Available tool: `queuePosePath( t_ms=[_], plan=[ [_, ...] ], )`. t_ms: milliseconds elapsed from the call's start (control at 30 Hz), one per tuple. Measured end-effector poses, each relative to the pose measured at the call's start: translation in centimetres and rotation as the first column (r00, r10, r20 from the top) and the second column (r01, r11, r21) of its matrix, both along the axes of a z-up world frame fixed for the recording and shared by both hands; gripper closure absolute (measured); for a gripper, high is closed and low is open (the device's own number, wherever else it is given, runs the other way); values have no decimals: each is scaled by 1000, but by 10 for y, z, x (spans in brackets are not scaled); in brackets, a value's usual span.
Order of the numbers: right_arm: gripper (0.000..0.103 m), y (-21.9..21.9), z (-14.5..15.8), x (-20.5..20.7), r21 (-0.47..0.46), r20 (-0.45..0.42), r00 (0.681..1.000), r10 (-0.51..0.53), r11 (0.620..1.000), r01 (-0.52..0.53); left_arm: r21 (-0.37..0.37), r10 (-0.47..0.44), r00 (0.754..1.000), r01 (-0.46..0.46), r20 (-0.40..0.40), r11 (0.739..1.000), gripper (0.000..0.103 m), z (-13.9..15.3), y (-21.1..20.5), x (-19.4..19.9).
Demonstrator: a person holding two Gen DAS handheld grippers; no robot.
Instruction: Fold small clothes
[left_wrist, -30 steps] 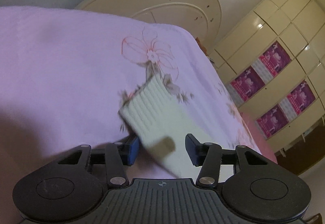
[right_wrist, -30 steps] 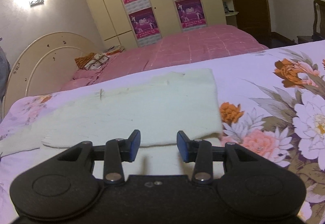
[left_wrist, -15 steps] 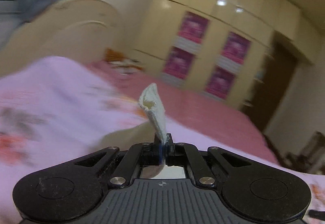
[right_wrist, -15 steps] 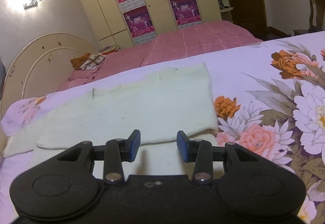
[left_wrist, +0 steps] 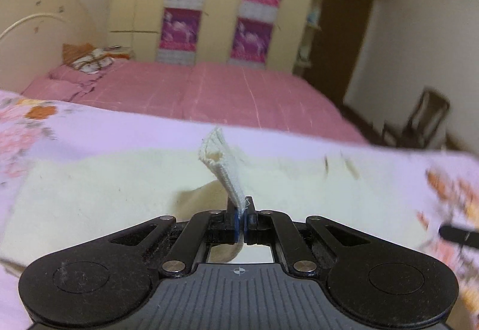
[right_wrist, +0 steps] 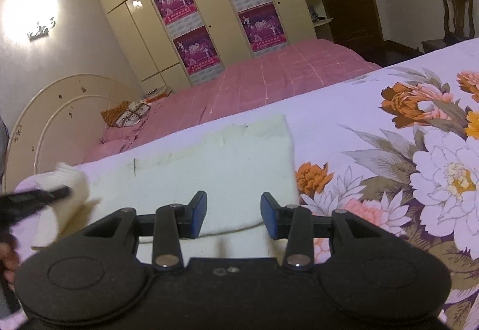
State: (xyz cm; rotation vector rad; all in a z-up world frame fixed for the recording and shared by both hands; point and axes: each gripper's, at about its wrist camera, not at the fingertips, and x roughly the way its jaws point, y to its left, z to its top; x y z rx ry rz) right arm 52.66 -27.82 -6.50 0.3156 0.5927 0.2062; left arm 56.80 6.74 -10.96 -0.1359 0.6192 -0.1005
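Our left tool [left_wrist: 242, 220] has just clamped tight on the ribbed cuff [left_wrist: 220, 164] of the cream garment [right_wrist: 209, 177] and swung it over the body lying on the floral bed [right_wrist: 389, 150]; the sleeve fold is under way. It points downward. The right tool [right_wrist: 233, 214] hovers half open over the near hem (empty).

1. Right gripper [right_wrist: 233, 214]: jaws stand apart over the near edge of the garment, pads not pressing on it.
2. Cream knit garment [right_wrist: 209, 168]: lies flat on the floral bedspread [right_wrist: 389, 150].
3. Left gripper [right_wrist: 64, 192]: blurred, at the left edge, its tip at the garment's raised ribbed end [right_wrist: 70, 177].
4. Background: pink bed [right_wrist: 269, 81], rounded headboard [right_wrist: 60, 114], wardrobe [right_wrist: 155, 30] with posters [right_wrist: 179, 1], wall lamp [right_wrist: 40, 29], chair [right_wrist: 456, 13].
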Motion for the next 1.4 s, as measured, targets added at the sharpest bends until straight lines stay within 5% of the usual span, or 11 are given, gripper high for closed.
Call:
queuePosePath(
  t_ms=[167,233,267,433,533,833,900,933,1200,1400],
  plan=[
    [60,8,-3,4,36,-20,1000,24,999,-23,127,-123,991,130,-60,983,96,-8,-56,-18],
    [59,15,-3,7,50,-26,999,41,998,-40,171,-152,988,151,-13,974,70,1,-66,-35],
    [59,20,-3,9,56,-26,998,52,997,-50,159,-147,989,144,9,977,65,7,-62,-44],
    [59,46,-8,23,108,-43,993,113,988,-108,101,35,998,-41,59,994,61,23,0,-88],
    [59,62,-15,37,159,-77,985,153,977,-140,146,136,989,-143,55,979,61,18,45,-106],
    [61,108,-31,64,179,-145,963,228,963,-201,-39,221,973,-224,-69,974,61,-12,92,-102],
    [76,115,-30,67,160,-144,959,244,962,-220,-66,224,971,-229,-77,971,61,-18,92,-101],
    [95,117,-30,69,158,-149,954,260,959,-236,-75,225,971,-231,-81,970,61,-26,91,-93],
    [97,95,3,58,116,-8,982,190,975,-188,-252,245,964,-263,-101,931,61,-37,106,-76],
    [96,59,12,54,86,11,991,134,987,-134,-219,265,956,-286,-123,933,61,-43,103,-70]
  ],
)
